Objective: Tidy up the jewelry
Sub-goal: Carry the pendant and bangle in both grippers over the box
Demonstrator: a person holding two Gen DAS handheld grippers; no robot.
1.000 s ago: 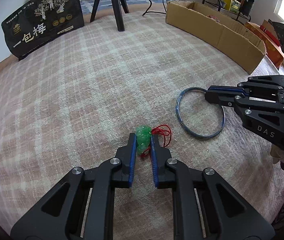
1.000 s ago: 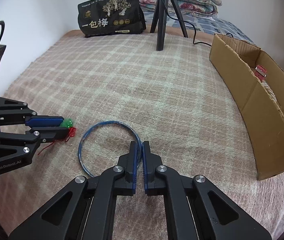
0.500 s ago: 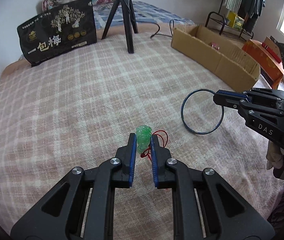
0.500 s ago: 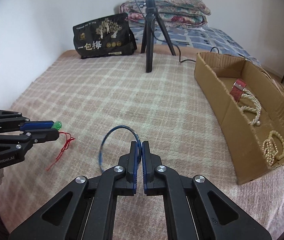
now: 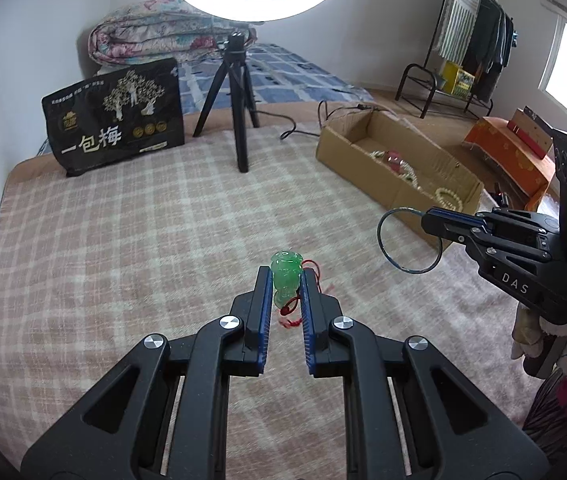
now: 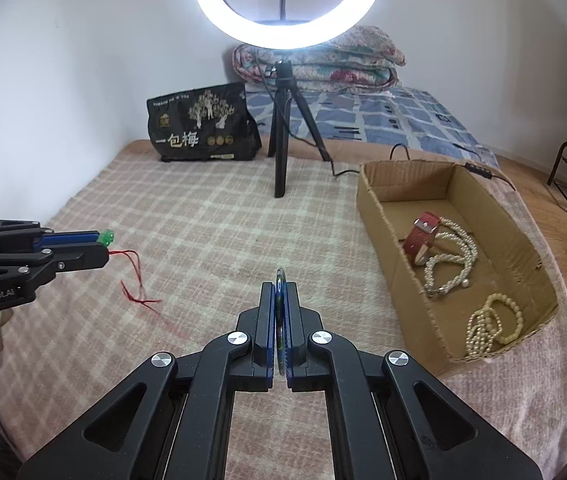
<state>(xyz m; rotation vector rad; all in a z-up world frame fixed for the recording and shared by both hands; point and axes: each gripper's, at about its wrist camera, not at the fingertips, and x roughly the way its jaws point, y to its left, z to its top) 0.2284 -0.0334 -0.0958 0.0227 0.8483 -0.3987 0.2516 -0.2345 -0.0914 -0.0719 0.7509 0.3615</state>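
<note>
My left gripper (image 5: 286,276) is shut on a green jade pendant (image 5: 286,280), held above the checked blanket, and its red cord (image 6: 135,276) dangles below. In the right wrist view that gripper (image 6: 101,246) reaches in from the left with the pendant (image 6: 106,237) at its tip. My right gripper (image 6: 280,286) is shut on a thin blue bangle (image 6: 280,280), seen edge-on between the pads. From the left wrist view the bangle (image 5: 381,236) hangs as a ring off the right gripper (image 5: 429,220), just in front of the cardboard box (image 5: 363,164).
The open cardboard box (image 6: 379,220) at the right holds a red watch (image 6: 421,236) and pearl strands (image 6: 455,256). A ring-light tripod (image 6: 281,136) and a black bag (image 6: 203,124) stand at the blanket's far edge. A folded quilt (image 6: 323,60) lies behind.
Both grippers have risen off the blanket with their loads. The bangle, flat on the blanket a second ago, now hangs in the air. More of the room and box interior shows.
</note>
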